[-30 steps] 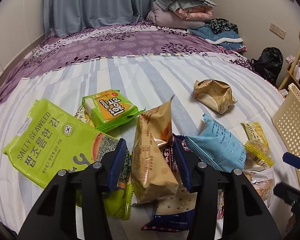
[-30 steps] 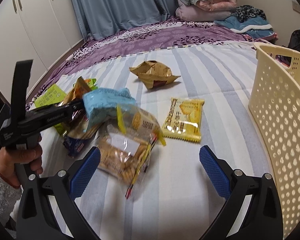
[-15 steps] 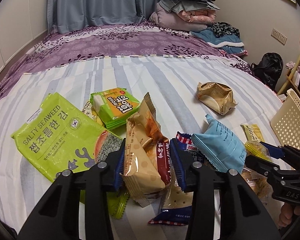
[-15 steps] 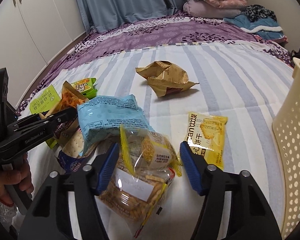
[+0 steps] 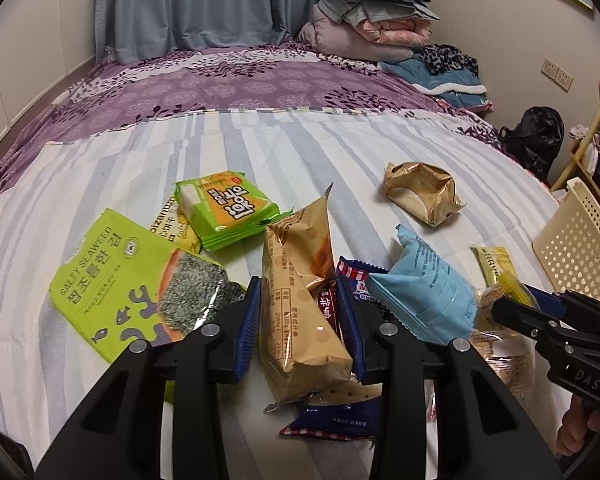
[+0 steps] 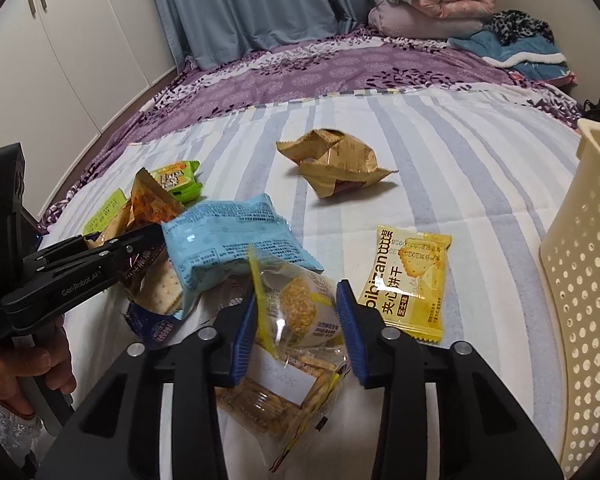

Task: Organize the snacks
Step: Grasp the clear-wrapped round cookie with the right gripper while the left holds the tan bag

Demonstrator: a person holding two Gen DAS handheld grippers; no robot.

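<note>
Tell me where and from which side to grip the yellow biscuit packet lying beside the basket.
The yellow biscuit packet lies flat on the striped sheet, so its face gives little hold. Probably best to come from above and pinch across its narrow width near one crimped end. Both claws are full now.

Dim indoor light (fisheye-warped edges), sharp

left tool: jaws have just been closing, now pressed on the tan snack packet, which stands more upright | right tool: jaws have just been closing from wide apart, now clamped on the clear cracker bag | right tool now nearer the pile, reaching in beside the blue packet
</note>
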